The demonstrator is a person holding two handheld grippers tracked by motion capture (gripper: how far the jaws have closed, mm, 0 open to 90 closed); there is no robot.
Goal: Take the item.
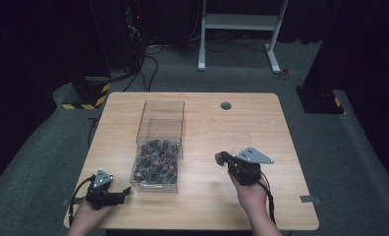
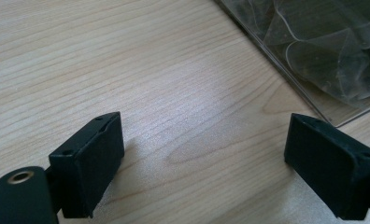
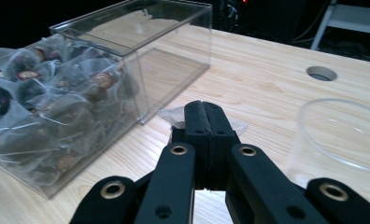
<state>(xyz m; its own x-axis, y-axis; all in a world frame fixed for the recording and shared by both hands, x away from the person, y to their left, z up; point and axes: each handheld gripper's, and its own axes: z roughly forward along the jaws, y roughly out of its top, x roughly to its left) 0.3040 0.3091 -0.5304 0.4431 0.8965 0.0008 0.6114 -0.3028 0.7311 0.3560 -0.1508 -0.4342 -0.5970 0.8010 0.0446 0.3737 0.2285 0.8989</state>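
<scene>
A clear plastic box [image 1: 164, 102] stands on the wooden table [image 1: 241, 118]. Its near compartment is full of clear packets [image 1: 155, 160] with dark contents, and its far compartment is bare. My right gripper [image 1: 221, 157] hovers to the right of the box. In the right gripper view its jaws are shut [image 3: 206, 116] on a clear packet [image 3: 171, 114], whose film sticks out on both sides. My left gripper [image 1: 121, 192] rests near the table's front left corner, beside the box's near corner [image 2: 314, 56]. It is open [image 2: 204, 154] over bare wood.
A clear plastic cup [image 3: 342, 135] stands just right of my right gripper's jaws. A round cable hole [image 1: 226, 105] sits at the table's back. Beyond the table are a white desk frame [image 1: 239, 22], floor cables and dark stands.
</scene>
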